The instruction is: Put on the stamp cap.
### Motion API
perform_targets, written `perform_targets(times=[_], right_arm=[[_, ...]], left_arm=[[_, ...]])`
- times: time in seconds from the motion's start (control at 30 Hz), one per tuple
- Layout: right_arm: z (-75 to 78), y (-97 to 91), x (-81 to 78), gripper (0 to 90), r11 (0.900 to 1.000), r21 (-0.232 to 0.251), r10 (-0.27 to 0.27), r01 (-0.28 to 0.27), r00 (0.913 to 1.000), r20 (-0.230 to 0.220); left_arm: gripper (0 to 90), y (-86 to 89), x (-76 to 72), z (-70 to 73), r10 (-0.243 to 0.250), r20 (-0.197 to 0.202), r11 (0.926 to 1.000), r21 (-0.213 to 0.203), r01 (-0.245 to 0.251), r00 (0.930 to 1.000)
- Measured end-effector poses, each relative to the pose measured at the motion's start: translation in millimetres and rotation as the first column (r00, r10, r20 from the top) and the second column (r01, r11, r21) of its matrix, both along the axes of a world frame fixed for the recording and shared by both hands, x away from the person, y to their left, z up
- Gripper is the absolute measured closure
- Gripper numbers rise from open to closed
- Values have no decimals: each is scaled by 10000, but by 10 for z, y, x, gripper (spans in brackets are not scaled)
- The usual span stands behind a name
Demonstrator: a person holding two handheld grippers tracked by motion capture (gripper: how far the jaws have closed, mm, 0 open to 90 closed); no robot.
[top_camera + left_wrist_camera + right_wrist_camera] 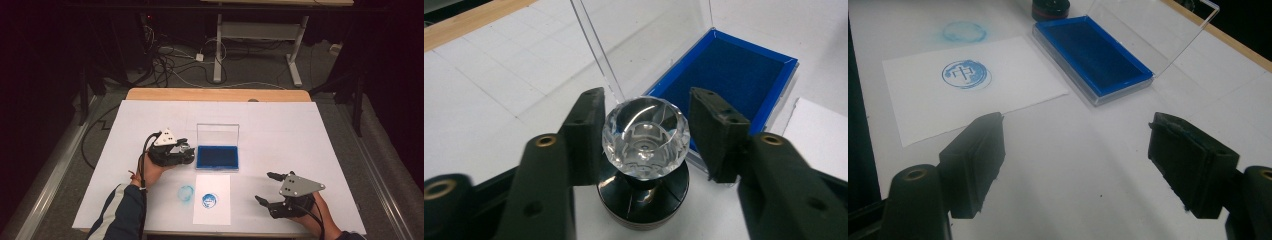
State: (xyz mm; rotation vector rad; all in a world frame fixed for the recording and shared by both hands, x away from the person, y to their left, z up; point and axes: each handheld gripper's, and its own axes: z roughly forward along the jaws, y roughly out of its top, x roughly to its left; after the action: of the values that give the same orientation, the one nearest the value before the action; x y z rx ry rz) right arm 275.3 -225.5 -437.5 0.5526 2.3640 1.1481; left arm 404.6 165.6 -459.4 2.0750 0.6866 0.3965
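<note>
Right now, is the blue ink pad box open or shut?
Open. The clear lid stands raised behind the blue ink pad, and the ink surface lies uncovered in the right gripper view too.

The work table [280, 115] has a white top with a bare wooden strip along its far edge. Beyond that edge lies a grey floor [260, 75], where a tangle of black and white cables [170, 60] spreads behind the table's left half. Farther back from the table stands a light grey desk frame [257, 32] on two legs. Everything around the table is dark, with black drapes [45, 60] at both sides.
</note>
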Motion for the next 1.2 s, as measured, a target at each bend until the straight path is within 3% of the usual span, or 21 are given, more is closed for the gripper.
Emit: perform_targets(times=[0.27, 0.4, 0.47, 0.53, 0.63, 0.83, 1.07, 1.2], right_arm=[[1, 2, -3, 227, 10000, -46, 19, -19, 10000, 33], [5, 15, -15, 227, 9998, -199, 50, -47, 9999, 137], [7, 20, -20, 227, 9998, -206, 59, -56, 9999, 161], [8, 20, -22, 227, 9997, -225, 40, -35, 9998, 197], [12, 17, -13, 227, 9999, -127, 26, -24, 9999, 144], [8, 29, -5, 223, 9999, -103, -8, 10, 9998, 179], [17, 13, 13, 223, 10000, 25, -95, 95, 9996, 262], [19, 23, 4, 226, 10000, -28, -7, 8, 9995, 318]], left_arm=[[363, 1, -53, 77, 212, 487, 9996, 165, -221, 9986], [331, 44, -96, 147, 429, 904, 9986, -345, -399, 9950], [259, 46, -121, 188, 516, 1090, 9983, -321, -484, 9927], [288, 49, -159, 227, 323, 1335, 9982, -537, -253, 9905], [284, 12, -210, 272, 385, 1795, 9989, -329, -331, 9830], [240, -6, -270, 324, 419, 2247, 9987, -361, -347, 9735], [229, -48, -327, 355, -114, 2287, 9999, 11, 114, 9734], [226, -107, -412, 398, -340, 2481, 9990, 357, 259, 9681]])
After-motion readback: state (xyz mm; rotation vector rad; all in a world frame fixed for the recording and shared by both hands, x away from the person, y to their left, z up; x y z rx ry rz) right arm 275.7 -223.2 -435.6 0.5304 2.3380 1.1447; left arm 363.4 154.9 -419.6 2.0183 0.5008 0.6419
